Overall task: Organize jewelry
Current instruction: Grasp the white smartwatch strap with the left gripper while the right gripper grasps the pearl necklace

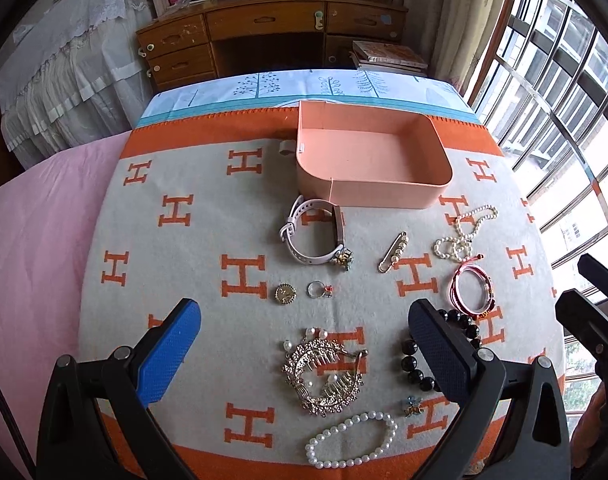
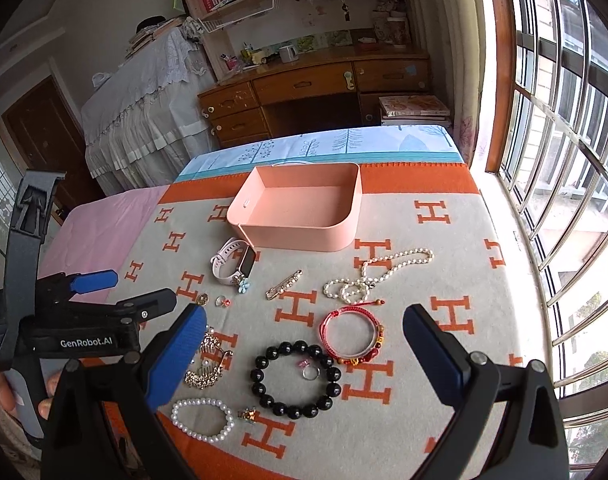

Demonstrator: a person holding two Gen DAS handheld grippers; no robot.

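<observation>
An empty pink box [image 1: 368,160] [image 2: 299,212] stands at the far side of an orange-and-grey blanket [image 1: 207,248]. Jewelry lies in front of it: a white watch [image 1: 312,232] [image 2: 233,266], a gold pin [image 1: 392,252], a pearl necklace [image 2: 378,276], a red bracelet [image 2: 354,336], a black bead bracelet [image 2: 297,380], a gold hair comb [image 1: 324,376], a pearl bracelet [image 1: 352,444] [image 2: 201,420], rings and charms. My left gripper [image 1: 304,332] is open above the comb. My right gripper [image 2: 304,340] is open above the black bracelet.
The blanket covers a bed with a pink sheet [image 1: 31,264] at the left. A wooden desk [image 1: 263,40] stands beyond the bed. Barred windows [image 2: 564,160] run along the right. The left gripper's body [image 2: 75,320] shows at the right wrist view's left.
</observation>
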